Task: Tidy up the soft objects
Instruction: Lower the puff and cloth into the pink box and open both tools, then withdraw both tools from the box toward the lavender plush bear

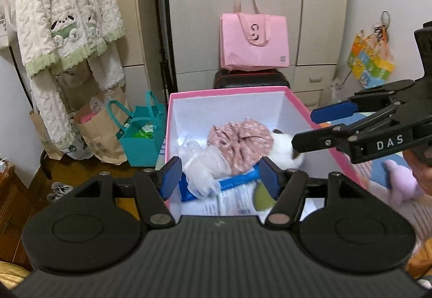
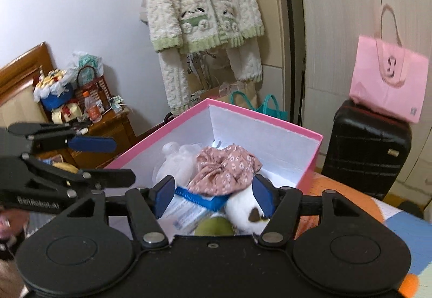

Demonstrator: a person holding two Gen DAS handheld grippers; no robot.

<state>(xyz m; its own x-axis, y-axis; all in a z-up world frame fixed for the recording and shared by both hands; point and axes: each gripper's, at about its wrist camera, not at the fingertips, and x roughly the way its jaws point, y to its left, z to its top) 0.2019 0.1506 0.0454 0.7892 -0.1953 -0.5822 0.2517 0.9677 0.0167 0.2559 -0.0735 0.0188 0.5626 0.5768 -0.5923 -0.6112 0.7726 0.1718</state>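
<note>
A pink box [image 1: 226,90] with white inside walls holds a pink floral fabric piece [image 1: 239,141], a white plush toy with a brown patch [image 1: 283,152], a clear plastic wrap [image 1: 201,163], a blue packet [image 1: 235,181] and a green item [image 1: 261,196]. My left gripper [image 1: 220,179] is open and empty above the box's near edge. My right gripper [image 2: 213,194] is open and empty over the box [image 2: 259,115], its right pad beside the plush [image 2: 245,210]. The floral fabric [image 2: 225,169] lies between its pads, lower down. A purple plush [image 1: 399,179] lies right of the box.
A pink shopping bag [image 1: 253,40] sits on a black suitcase [image 2: 364,152] behind the box. Teal and paper bags [image 1: 140,133] stand left on the floor. A fluffy cream garment [image 2: 202,14] hangs at the wall. A cluttered wooden nightstand [image 2: 108,125] stands at the left.
</note>
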